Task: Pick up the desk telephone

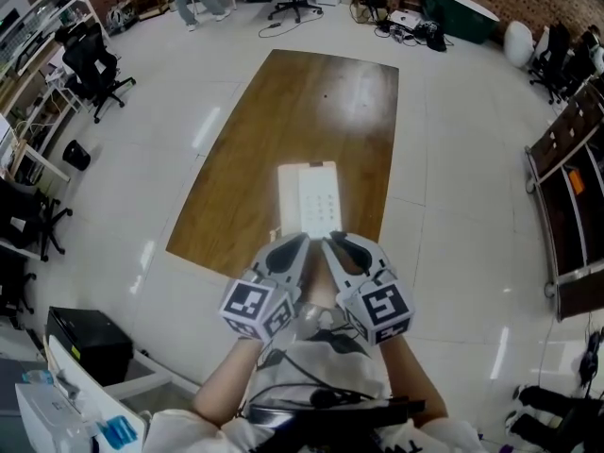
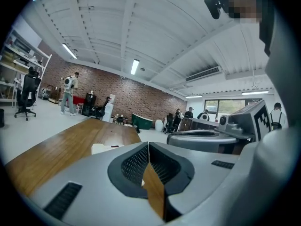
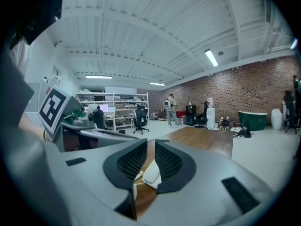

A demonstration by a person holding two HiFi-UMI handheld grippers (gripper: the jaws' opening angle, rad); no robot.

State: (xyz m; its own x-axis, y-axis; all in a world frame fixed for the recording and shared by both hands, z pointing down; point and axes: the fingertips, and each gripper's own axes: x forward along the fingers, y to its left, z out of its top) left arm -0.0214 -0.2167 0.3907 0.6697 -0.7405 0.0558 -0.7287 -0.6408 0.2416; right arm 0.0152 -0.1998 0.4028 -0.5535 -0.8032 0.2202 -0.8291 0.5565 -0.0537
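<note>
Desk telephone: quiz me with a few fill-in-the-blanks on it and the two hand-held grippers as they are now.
1. The desk telephone is ____ in colour.
2. It lies flat on the brown ____ table.
3. The left hand-held gripper has its jaws fully ____.
4. The right hand-held gripper has its jaws slightly ____, gripping nothing.
Missing words: white; wooden; shut; apart.

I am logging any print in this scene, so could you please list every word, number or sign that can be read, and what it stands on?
No word or number can be read in any view.
Desk telephone: the keypad marks are too small to read.
Left marker cube and right marker cube: black-and-white square patterns only, no letters.
</note>
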